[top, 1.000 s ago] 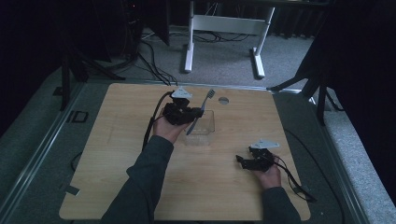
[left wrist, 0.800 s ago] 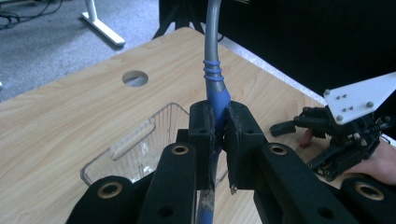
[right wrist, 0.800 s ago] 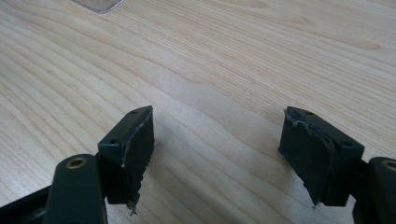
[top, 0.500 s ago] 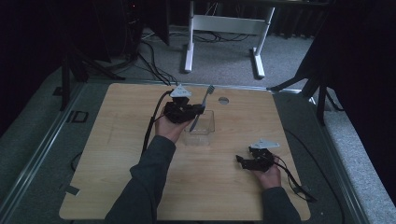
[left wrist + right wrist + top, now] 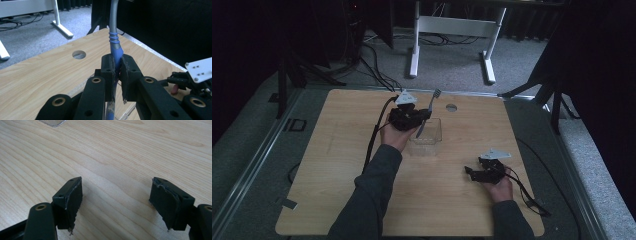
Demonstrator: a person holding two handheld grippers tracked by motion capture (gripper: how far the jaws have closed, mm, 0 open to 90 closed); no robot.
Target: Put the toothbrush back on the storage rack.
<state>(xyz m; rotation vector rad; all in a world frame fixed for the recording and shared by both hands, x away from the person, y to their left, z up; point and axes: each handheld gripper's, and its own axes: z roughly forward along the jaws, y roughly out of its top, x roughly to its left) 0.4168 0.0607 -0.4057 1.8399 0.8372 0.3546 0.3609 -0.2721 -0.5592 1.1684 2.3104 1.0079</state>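
high view: the left gripper [image 5: 408,118] sits just left of the clear container [image 5: 428,133] near the middle of the wooden table [image 5: 337,165], its jaws clamped on the blue handle of a toothbrush [image 5: 426,112] – the brush slants up and away from the container, its lower end over the container's near-left part and its head beyond the far rim, toward the round hole [image 5: 451,107] in the table. whether the lower end touches the container's floor cannot be told. in the left gripper view the jaws press the blue grip from both sides, with the grey neck rising above them. the right gripper [image 5: 479,172] rests on the table well to the right of the container and nearer the person – its jaws stand wide apart with bare wood between them, holding nothing
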